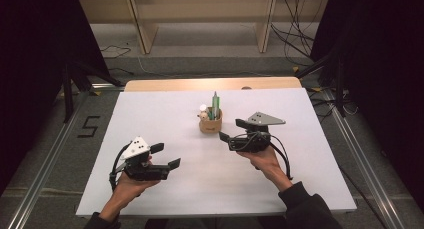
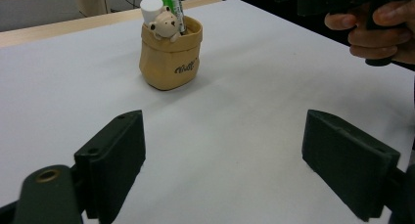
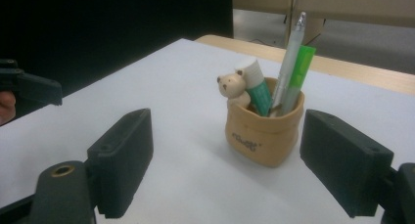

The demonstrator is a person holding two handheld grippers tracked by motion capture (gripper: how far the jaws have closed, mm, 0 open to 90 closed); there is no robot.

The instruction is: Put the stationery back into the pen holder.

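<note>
One tan sack-shaped pen pot with bear figure, between the wide-open right claw; left claw wide open.

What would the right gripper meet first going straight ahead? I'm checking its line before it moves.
Probably the tan pen holder, which stands just ahead of the open right gripper, slightly off centre toward one jaw.

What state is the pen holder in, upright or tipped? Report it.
Upright: the pen holder sits flat on the white table, its pens pointing up.

Lab: black curtains, floor rails
</note>
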